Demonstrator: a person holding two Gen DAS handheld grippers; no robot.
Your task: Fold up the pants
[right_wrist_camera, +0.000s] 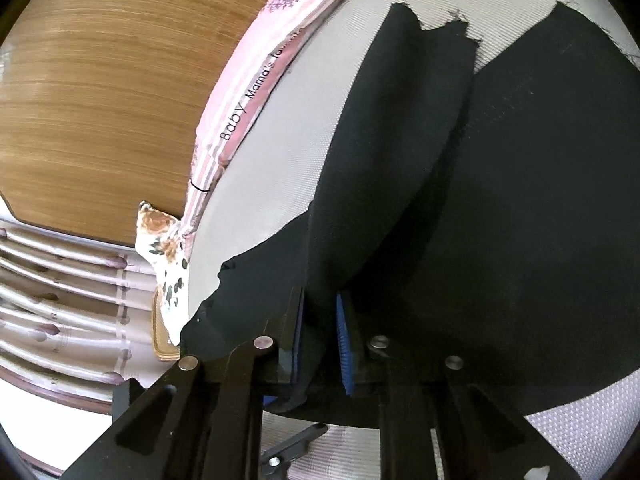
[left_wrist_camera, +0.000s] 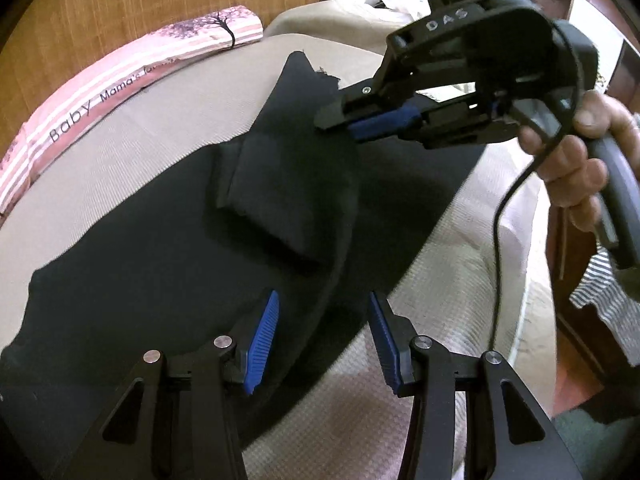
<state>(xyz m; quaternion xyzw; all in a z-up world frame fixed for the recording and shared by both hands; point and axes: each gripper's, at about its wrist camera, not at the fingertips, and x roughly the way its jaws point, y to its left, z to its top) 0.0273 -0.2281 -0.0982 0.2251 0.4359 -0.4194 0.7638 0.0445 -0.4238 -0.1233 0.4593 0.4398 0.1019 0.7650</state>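
The black pants [left_wrist_camera: 160,260] lie spread on a beige bedcover [left_wrist_camera: 120,160], with a thick folded hump in the middle. My left gripper [left_wrist_camera: 323,296] hovers open over the pants' near edge, and nothing sits between its blue pads [left_wrist_camera: 262,344]. My right gripper [left_wrist_camera: 340,122] is held by a hand [left_wrist_camera: 572,168] at the upper right, with its tips down at the cloth. In the right wrist view, the right gripper [right_wrist_camera: 320,300] is shut on a raised fold of the pants [right_wrist_camera: 380,160]. The fold runs up and away between the blue pads [right_wrist_camera: 345,344].
A pink striped pillow [left_wrist_camera: 100,96] printed with "Baby" lies along the bed's far side against a wooden panel [left_wrist_camera: 120,8]. A black cable [left_wrist_camera: 496,240] hangs from the right gripper. A striped cloth [left_wrist_camera: 600,300] and the bed's edge are at the right. A floral cushion [right_wrist_camera: 164,248] sits at the left.
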